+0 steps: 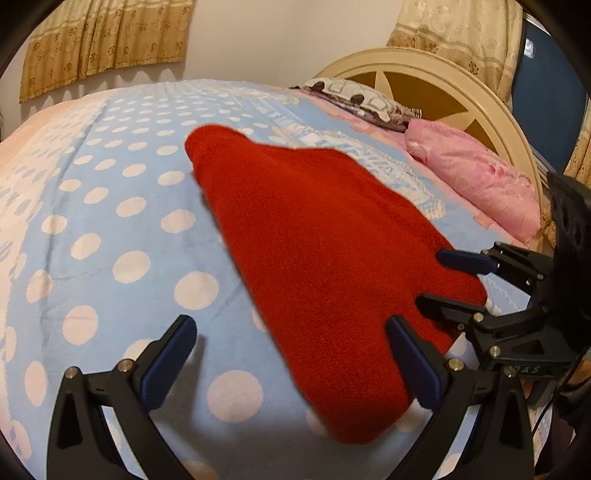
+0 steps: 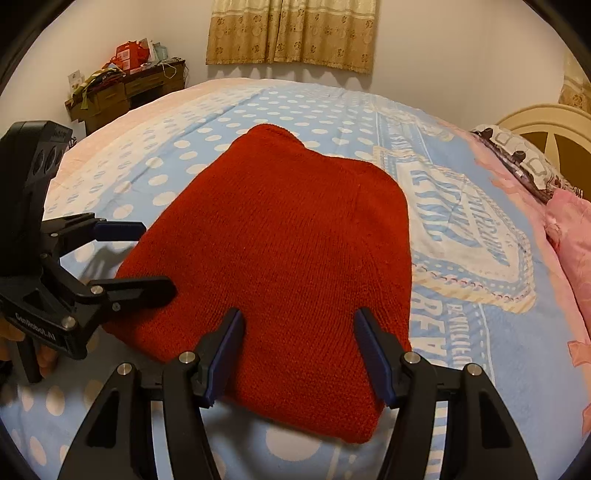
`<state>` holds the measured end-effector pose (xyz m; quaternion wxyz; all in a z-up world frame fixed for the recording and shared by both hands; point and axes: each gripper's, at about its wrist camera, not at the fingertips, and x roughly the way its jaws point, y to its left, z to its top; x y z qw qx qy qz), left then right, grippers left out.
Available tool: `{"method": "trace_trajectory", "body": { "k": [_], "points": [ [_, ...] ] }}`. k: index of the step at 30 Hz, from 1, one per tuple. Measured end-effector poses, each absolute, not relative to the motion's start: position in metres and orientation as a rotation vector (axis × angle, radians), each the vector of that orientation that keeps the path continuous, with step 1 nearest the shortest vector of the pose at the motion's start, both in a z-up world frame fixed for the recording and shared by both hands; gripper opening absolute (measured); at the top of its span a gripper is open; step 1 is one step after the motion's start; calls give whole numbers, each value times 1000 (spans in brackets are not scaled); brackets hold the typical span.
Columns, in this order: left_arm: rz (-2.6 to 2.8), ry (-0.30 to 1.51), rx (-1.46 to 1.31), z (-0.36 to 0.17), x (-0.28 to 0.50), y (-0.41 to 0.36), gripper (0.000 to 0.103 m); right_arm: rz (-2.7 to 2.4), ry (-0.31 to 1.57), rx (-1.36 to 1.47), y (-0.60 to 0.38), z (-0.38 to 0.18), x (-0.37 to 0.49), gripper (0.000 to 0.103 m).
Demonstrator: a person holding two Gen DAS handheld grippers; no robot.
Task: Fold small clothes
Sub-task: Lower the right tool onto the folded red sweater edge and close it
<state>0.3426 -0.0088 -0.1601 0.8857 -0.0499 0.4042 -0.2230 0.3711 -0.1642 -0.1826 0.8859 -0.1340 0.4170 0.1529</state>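
A red knitted garment [image 1: 317,251] lies folded flat on the blue polka-dot bedspread [image 1: 110,221]; it also shows in the right wrist view [image 2: 280,258]. My left gripper [image 1: 291,350] is open and empty, low over the garment's near left edge; it also shows in the right wrist view [image 2: 155,258] at the garment's left side. My right gripper [image 2: 299,350] is open and empty, jaws spread over the garment's near edge; it also shows in the left wrist view [image 1: 436,280] at the garment's right corner.
A pink pillow [image 1: 472,177] and a patterned pillow [image 1: 362,99] lie by the cream headboard [image 1: 443,85]. A cluttered wooden dresser [image 2: 125,88] stands beyond the bed's far left corner. Curtains [image 2: 291,33] hang on the far wall.
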Motion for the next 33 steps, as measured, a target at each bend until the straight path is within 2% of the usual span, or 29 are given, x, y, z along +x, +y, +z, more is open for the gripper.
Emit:
{"method": "trace_trajectory", "body": {
  "k": [5,10,12,16,21,27,33],
  "points": [
    [-458,832,-103,-160,342,-9,103,387,890,-221,-170,-152,376,63],
    [-453,787,-148,-150,341,-1,103,512,890,-40,-160,-123,415,63],
    [-432,739,-182,-139,339,8,103,524,921,-40,-148,-131,434,63],
    [-405,754,-208,-138,347,13,103,400,1106,-1,-158,-186,478,63],
    [-445,854,-191,-161,354,-4,103,495,1050,147,-187,-186,471,63],
    [-429,837,-156,-149,353,-9,103,507,916,220,-222,-156,467,63],
    [-420,897,-204,-168,365,-7,103,409,983,320,-258,-183,494,67]
  ]
}}
